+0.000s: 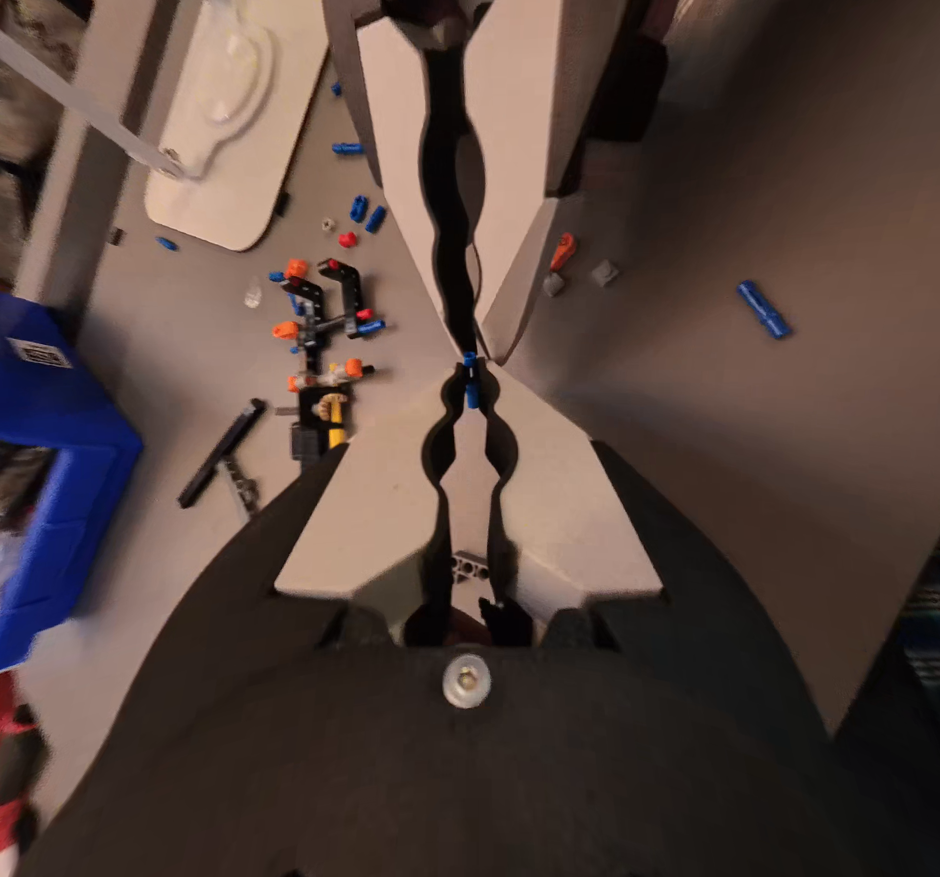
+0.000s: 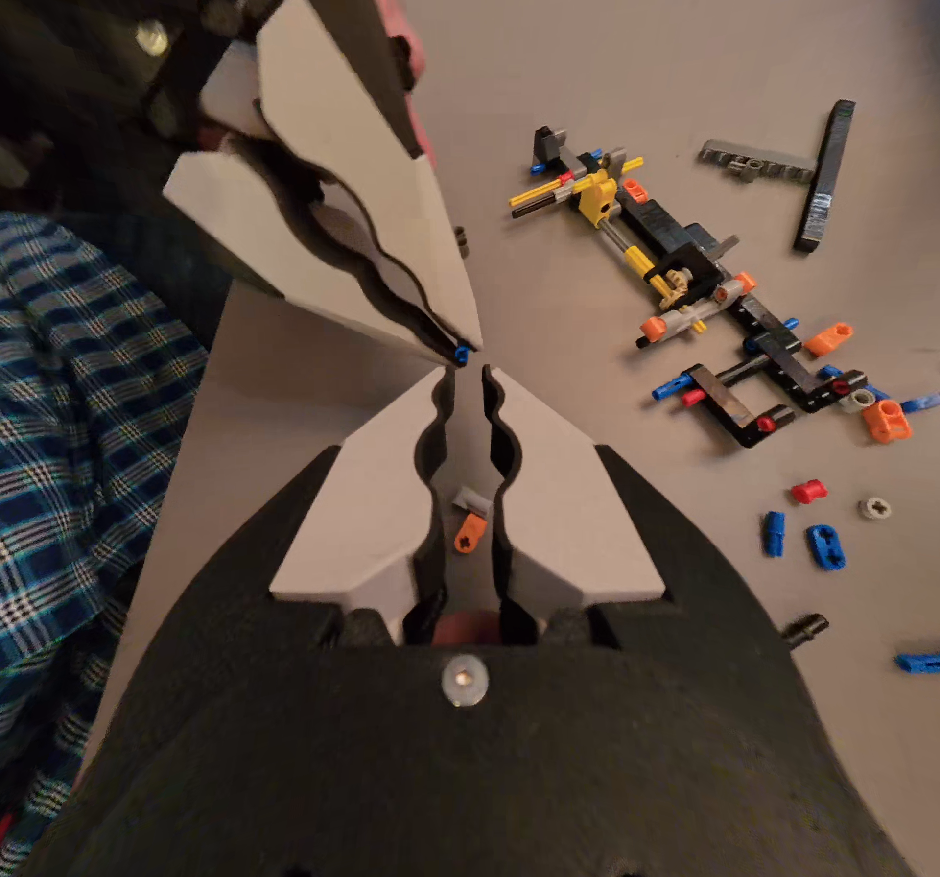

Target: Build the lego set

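My left fingers point(image 1: 470, 384) are clamped on a blue pin point(image 1: 470, 378); my right fingers point(image 2: 467, 370) stand apart just beside it. The partly built model point(image 2: 712, 288) lies on the counter point(image 2: 610, 38); the blue bin point(image 1: 56, 456) sits at its edge, contents not discernible.

Blurred, unreadable white label point(image 1: 39, 353) on the blue bin point(image 1: 61, 471).

- A grey surface point(image 1: 763, 166) carries everything.
- A blue bin point(image 1: 61, 471) stands at the left edge in the left wrist view.
- A pale board point(image 1: 239, 104) lies beyond it.
- Plaid cloth point(image 2: 76, 394) fills the right wrist view's left side.
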Available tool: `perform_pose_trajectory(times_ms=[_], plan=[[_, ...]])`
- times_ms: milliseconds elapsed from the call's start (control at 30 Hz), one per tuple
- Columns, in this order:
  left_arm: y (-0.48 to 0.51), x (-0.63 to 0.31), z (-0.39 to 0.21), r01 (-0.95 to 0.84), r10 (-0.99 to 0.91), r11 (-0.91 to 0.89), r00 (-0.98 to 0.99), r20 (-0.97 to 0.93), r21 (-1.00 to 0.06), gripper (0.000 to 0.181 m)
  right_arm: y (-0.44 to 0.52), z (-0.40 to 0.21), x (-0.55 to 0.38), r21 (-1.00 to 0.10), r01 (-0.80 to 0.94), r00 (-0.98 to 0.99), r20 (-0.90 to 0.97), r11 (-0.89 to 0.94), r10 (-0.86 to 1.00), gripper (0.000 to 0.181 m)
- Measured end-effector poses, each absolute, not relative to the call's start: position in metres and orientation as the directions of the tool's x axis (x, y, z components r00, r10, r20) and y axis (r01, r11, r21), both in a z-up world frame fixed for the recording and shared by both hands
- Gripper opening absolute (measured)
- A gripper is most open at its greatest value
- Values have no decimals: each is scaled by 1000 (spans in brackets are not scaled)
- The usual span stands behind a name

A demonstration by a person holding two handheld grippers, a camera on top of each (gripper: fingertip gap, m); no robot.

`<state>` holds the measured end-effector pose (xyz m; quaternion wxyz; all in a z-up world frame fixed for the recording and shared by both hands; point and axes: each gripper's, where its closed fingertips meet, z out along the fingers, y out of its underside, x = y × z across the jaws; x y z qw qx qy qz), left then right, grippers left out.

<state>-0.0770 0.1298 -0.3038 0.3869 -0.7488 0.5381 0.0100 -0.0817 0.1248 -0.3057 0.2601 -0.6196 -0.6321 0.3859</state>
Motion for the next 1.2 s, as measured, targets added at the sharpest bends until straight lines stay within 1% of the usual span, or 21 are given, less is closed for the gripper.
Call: perform_pose_trajectory(times_ms=[67, 333, 500, 567, 833, 933, 1100, 1200], plan=[[133, -77, -300, -844, -768, -91, 397, -502, -529, 2, 124, -303, -82, -814, 567, -81, -208, -126, 975, 11], [142, -80, -286, -894, -673, -22, 345, -654, -448, 2, 134, -282, -79, -815, 442, -15, -425, -376, 905, 12], [146, -79, -282, -924, -631, 8, 291, -719, -382, 2, 135, -278, -79, -794, 391, -1, -507, -466, 862, 8], [147, -78, -281, -926, -623, 13, 287, -728, -376, 2, 138, -277, -77, -785, 366, 13, -532, -499, 847, 12], [147, -71, -278, -931, -611, 56, 253, -750, -360, 2, 142, -263, -71, -791, 298, 20, -554, -534, 832, 12], [148, -68, -274, -930, -594, 71, 252, -764, -362, 2, 143, -267, -70, -797, 314, 34, -534, -516, 845, 14], [149, -66, -269, -938, -561, 98, 224, -797, -333, 1, 140, -261, -71, -807, 293, 15, -532, -512, 847, 5], [149, -65, -265, -944, -534, 126, 194, -823, -304, 1, 139, -258, -70, -826, 267, 11, -512, -496, 859, 4]])
